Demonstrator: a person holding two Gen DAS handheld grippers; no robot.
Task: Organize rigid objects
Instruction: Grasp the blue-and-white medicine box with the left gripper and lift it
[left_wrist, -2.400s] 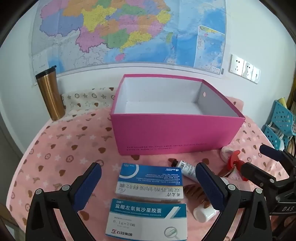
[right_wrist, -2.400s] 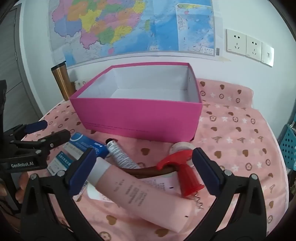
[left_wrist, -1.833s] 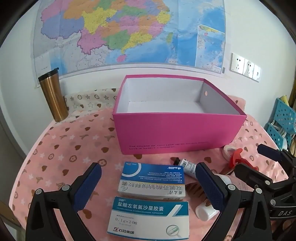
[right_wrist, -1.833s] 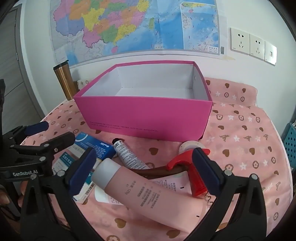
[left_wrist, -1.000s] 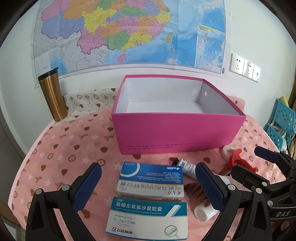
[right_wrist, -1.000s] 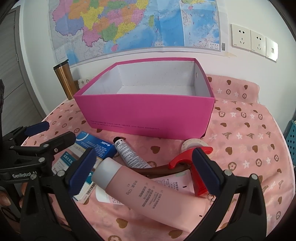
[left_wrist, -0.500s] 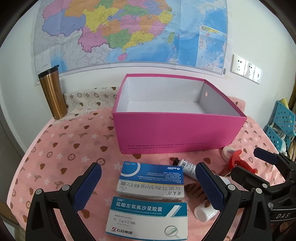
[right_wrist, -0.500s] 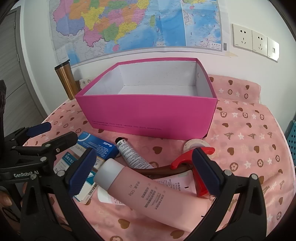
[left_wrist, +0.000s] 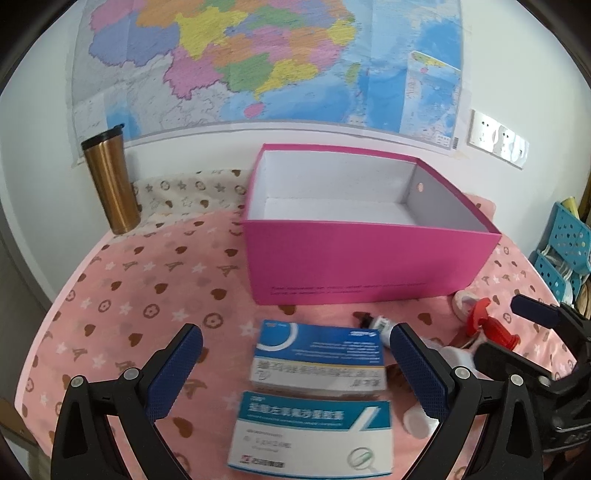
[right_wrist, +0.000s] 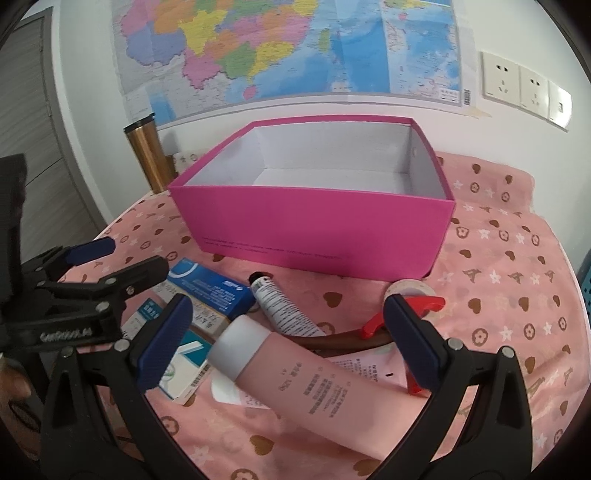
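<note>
Your left gripper (left_wrist: 293, 373), spread, frames two cartons (left_wrist: 317, 360); the right gripper (right_wrist: 288, 338), spread, frames one tube (right_wrist: 310, 387). One box (left_wrist: 365, 269) at 12 o'clock.

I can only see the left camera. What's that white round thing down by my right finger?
Observer: It's the cap of a pink tube lying on its side.
Child: Is anything under it?
Observer: Yes, a brown strip runs beneath it.
Child: Is the other gripper grabbing it?
Observer: No. The right gripper is wide open, one finger on either side of the tube.
</note>
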